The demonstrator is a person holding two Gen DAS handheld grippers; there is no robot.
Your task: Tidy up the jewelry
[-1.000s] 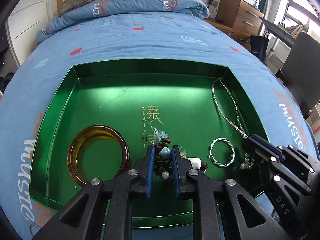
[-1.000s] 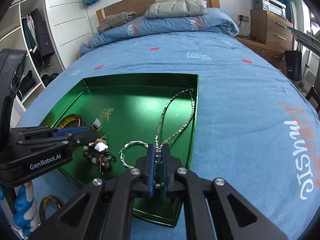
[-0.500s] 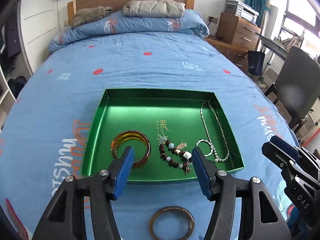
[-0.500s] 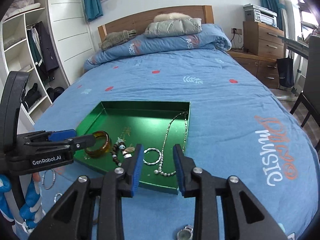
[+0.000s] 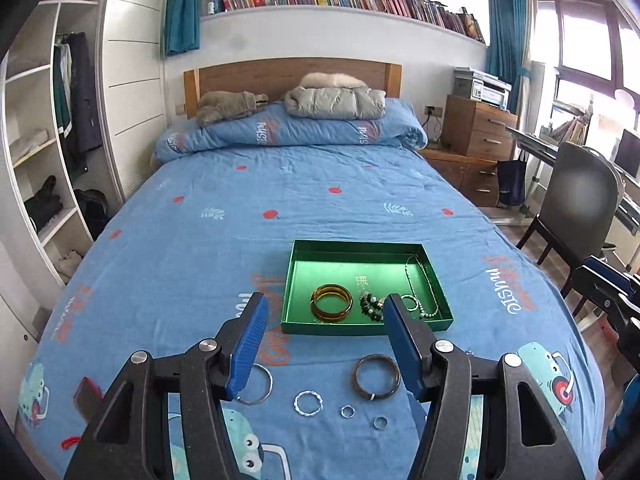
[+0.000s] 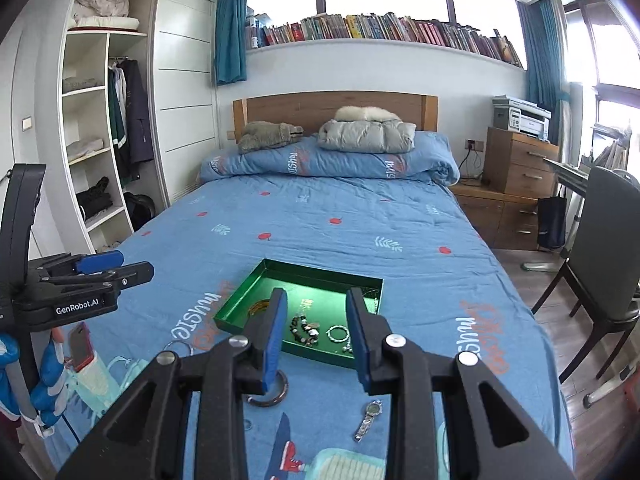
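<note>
Both tongs are held raised above the blue printed bedspread [image 5: 240, 200], apparently so that a next piece can be chosen: the left gripper [image 5: 324, 344] is spread about halfway, the right gripper [image 6: 316, 332] more narrowly, and nothing is gripped by either. In the shallow green metal tray [image 5: 320, 248] an amber bangle [image 5: 331, 303], a dark beaded bracelet [image 5: 370, 307] and a thin silver necklace [image 5: 424, 284] are already laid. Before it, 1 dark bangle [image 5: 376, 376], several silver rings (partly hidden) and a metal wristwatch [image 6: 368, 420] are left loose.

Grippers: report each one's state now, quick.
Left gripper: open, nothing between its fingers.
Right gripper: open, nothing held.
</note>
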